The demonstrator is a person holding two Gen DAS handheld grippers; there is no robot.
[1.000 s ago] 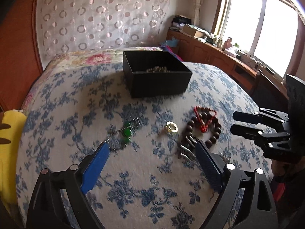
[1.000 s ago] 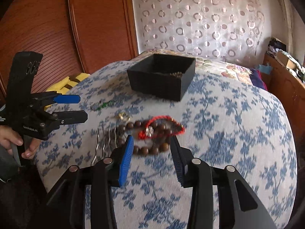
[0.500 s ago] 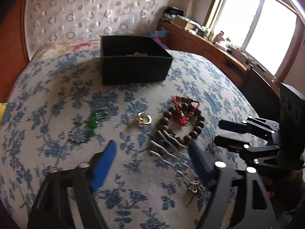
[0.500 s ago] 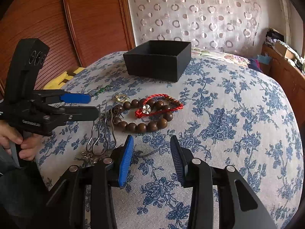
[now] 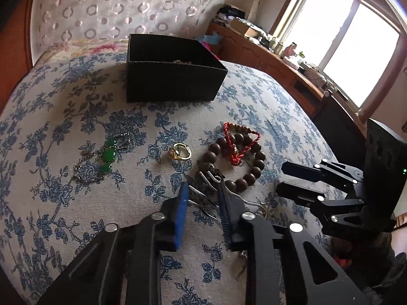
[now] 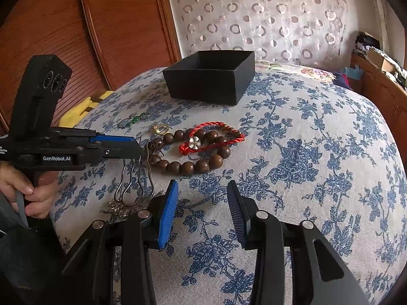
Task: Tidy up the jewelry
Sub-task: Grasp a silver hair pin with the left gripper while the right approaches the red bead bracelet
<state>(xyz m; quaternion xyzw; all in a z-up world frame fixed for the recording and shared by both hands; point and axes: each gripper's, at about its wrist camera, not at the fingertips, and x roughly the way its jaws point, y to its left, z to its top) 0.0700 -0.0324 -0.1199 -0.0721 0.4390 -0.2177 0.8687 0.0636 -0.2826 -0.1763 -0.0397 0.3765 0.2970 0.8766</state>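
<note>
Slippage is risked: thin hairpin prongs (image 5: 203, 198), lower centre, are straddled by the half-closed left gripper (image 5: 202, 200); the right gripper (image 6: 201, 203) is held open, empty.

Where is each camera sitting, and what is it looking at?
Left wrist view: sits on the left gripper, looking forward along its jaws, which straddle the silver hairpins; the right gripper shows at the right.
Right wrist view: sits on the right gripper, looking across the bedspread toward the black box; the left gripper and the person's hand show at the left.
Both views share the black box, the wooden bead bracelet and the red cord bracelet.
</note>
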